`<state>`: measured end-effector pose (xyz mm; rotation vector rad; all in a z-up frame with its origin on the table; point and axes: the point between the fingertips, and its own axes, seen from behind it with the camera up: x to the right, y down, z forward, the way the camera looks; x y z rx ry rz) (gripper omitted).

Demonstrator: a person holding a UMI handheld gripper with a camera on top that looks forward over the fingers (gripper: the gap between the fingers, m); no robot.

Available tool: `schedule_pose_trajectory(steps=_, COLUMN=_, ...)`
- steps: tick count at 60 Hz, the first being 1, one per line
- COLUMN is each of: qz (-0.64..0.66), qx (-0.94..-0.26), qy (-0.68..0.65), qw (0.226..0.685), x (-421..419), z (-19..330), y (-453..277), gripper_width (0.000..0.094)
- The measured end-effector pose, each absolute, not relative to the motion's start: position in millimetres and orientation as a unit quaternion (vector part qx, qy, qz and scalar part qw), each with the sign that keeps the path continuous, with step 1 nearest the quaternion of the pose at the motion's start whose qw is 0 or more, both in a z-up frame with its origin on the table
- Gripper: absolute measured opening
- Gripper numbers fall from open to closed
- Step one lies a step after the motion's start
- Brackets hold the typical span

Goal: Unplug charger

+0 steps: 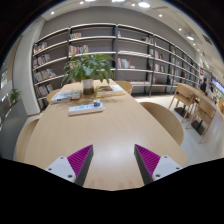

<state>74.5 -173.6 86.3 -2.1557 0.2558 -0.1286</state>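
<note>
My gripper is open, its two magenta-padded fingers spread wide over the near part of a long light wooden table. Nothing stands between the fingers. No charger or socket can be made out in this view. At the far end of the table a potted green plant stands, with books or flat items lying in front of it, well beyond the fingers.
Wooden chairs stand beside the table, one to the right, and another table with chairs stands farther right. Tall bookshelves line the back wall. Bare tabletop lies just ahead of the fingers.
</note>
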Motion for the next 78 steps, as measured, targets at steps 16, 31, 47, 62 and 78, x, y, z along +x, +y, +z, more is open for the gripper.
schedule_pose_trajectory(steps=16, qz=-0.001, qx=-0.888, qy=0.043, qw=0.458, x=47, z=48, y=-42, gripper_width=0.0835)
schedule_pose_trajectory(steps=31, qz=0.006, qx=-0.879, qy=0.02, qw=0.476, x=55, z=42, y=116, gripper_width=0.0801)
schedule_pose_trajectory(steps=47, qz=0.011, qx=-0.867, qy=0.003, qw=0.499, x=60, z=26, y=181, gripper_width=0.0367)
schedule_pose_trajectory(steps=62, qz=0.0, qx=-0.873, qy=0.003, qw=0.488, x=57, z=25, y=182, gripper_width=0.0145)
schedule_pose_trajectory(steps=78, qz=0.011, qx=-0.744, qy=0.031, qw=0.667, x=115, z=319, y=210, gripper_width=0.0094)
